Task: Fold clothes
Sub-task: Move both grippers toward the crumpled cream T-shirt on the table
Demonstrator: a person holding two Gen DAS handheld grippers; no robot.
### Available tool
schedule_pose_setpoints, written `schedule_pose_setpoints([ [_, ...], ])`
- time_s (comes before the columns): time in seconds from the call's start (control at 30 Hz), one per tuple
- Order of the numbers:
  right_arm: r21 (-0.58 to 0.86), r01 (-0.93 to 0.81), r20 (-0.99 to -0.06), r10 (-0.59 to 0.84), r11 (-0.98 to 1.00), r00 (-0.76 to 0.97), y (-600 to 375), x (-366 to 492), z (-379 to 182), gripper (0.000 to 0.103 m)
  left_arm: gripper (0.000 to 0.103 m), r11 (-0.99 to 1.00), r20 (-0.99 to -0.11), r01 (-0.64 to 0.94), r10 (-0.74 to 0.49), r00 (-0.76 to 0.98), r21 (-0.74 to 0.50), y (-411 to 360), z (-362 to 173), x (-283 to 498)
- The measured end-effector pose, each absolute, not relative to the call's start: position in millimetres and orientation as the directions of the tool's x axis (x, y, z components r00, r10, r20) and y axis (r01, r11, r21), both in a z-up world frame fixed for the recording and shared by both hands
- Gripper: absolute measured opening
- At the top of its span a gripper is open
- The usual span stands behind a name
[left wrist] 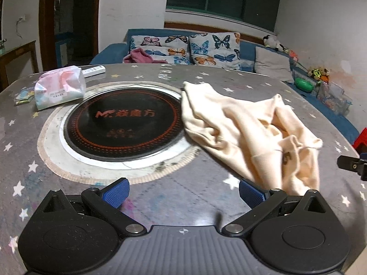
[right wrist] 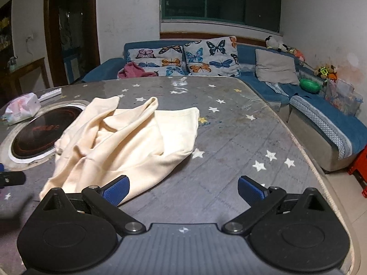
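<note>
A cream shirt (right wrist: 128,142) lies in a crumpled heap on the gray counter (right wrist: 229,142) with stars. The left tongs (left wrist: 183,193) and the right tongs (right wrist: 183,191) are both wide apart and hold nothing.

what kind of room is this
Most likely a home living and dining room: a blue corner sofa with butterfly cushions, stuffed toys along its back, and a star-patterned table with a built-in induction hob and a crumpled cream garment.
</note>
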State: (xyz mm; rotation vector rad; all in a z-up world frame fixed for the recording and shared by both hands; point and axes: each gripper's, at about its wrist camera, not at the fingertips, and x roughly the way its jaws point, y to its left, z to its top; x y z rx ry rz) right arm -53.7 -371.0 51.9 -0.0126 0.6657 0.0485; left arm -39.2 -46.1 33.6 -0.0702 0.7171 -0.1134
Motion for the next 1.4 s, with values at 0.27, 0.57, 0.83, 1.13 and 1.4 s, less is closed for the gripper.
schedule_pose_setpoints([
  [0.27, 0.026, -0.039, -0.615, 0.047, 0.999, 0.787, -368.4, -70.6, 53.1, 0.097, 0.103, 0.989, -0.647, 0.104, -0.147, 0.748, -0.104, -57.0, 40.8, -48.9],
  [0.57, 0.035, -0.032, -0.616, 0.047, 0.999, 0.786, -365.3, -80.3, 52.2, 0.097, 0.103, 0.989, -0.658, 0.113, -0.151, 0.738, -0.100, -64.9, 43.5, -53.5],
  [0.83, 0.036, -0.033, -0.615, 0.049, 0.999, 0.787, -364.5, -84.2, 52.9, 0.096, 0.103, 0.989, -0.663, 0.122, -0.150, 0.734, -0.089, -71.1, 46.6, -54.7],
  [1.13, 0.037, -0.045, -0.622, 0.058, 0.998, 0.781, -362.1, -82.6, 50.7, 0.093, 0.103, 0.988, -0.671, 0.132, -0.151, 0.726, -0.080, -76.7, 47.5, -50.6],
  [1.4, 0.041, -0.055, -0.621, 0.069, 0.998, 0.781, -362.4, -78.5, 51.9, 0.091, 0.103, 0.988, -0.672, 0.140, -0.151, 0.725, -0.071, -81.0, 49.1, -45.5],
])
